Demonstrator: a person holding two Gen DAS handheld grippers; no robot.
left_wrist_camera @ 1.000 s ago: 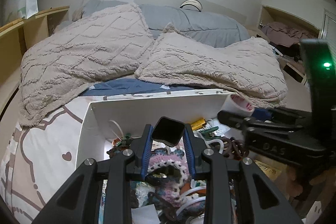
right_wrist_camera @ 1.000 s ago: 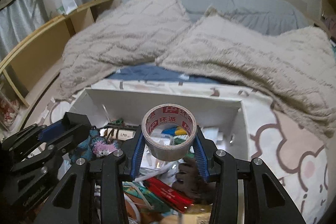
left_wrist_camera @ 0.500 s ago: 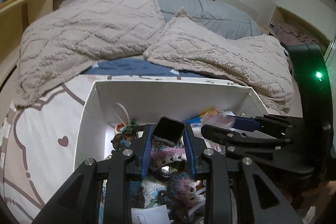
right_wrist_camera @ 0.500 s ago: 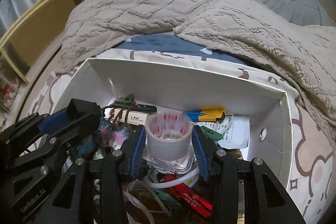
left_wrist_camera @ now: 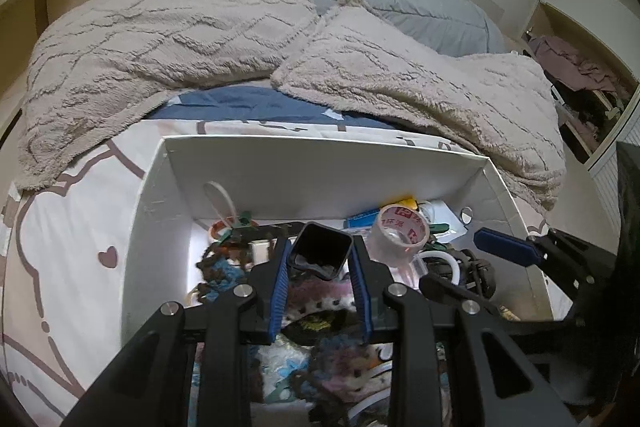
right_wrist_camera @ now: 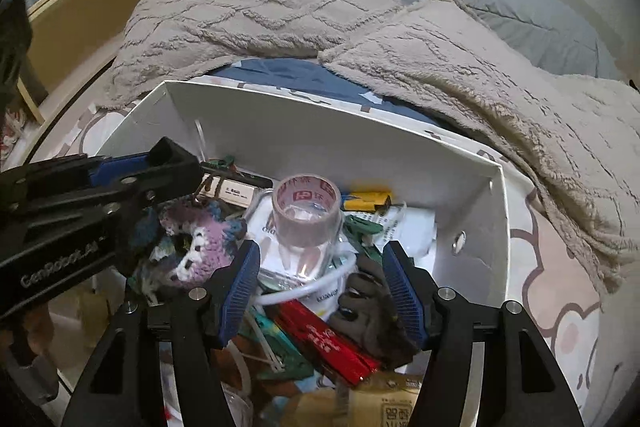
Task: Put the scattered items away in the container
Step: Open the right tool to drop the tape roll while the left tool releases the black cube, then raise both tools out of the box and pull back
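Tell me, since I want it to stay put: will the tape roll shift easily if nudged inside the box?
Probably. The tape roll stands on uneven clutter in the white box, so it may tip. Being round, it would likely roll once on its side. It looks light and stiff.

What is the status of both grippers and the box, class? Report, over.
Left gripper shut on small black square case. Right gripper opening, clear tape roll released into white cardboard box. Box crowded.

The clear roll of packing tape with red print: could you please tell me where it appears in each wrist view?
Left wrist: clear roll of packing tape, right of centre, inside the white cardboard box.
Right wrist: tape at centre, ahead of the opening, empty right gripper.
Shared landmark: yellow packet behind it.
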